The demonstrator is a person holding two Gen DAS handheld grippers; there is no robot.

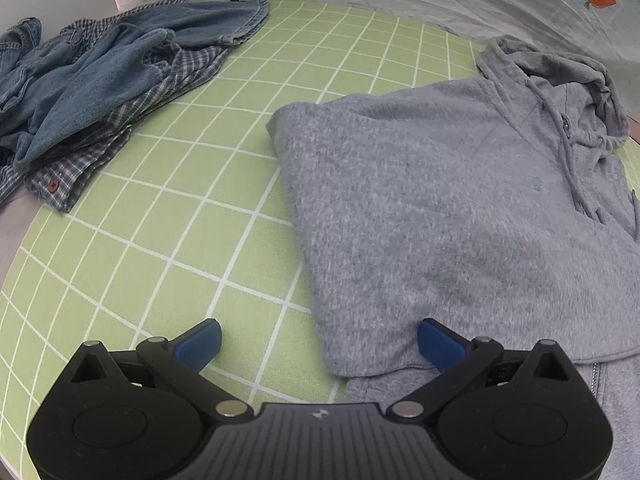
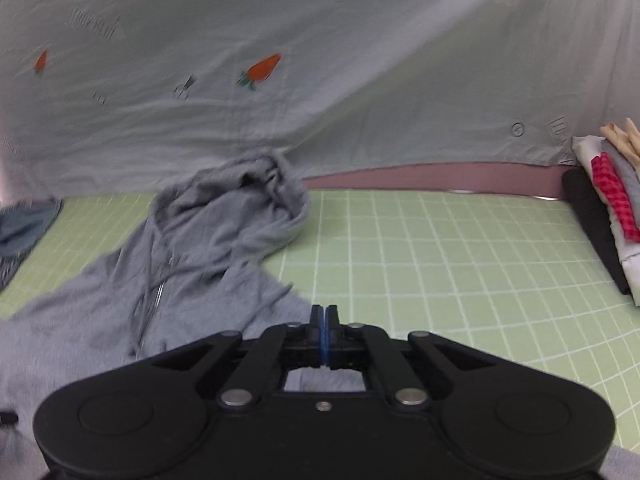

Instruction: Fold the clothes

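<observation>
- Left gripper: jaws wide apart, nothing held; the right-hand blue pad rests at the grey hoodie folded edge, at 6 o'clock.
- Right gripper: pads pressed together, with no cloth visible between them.
- Hoodie lies on the green grid mat; its hood sits at 1 o'clock.
- Denim-and-plaid pile at 10 o'clock is cut off at the frame edge.
- Stacked clothes at 3 o'clock are cropped.

grey hoodie, green white-gridded mat, blue denim garment, blue-checked shirt, carrot-printed pale sheet
</observation>
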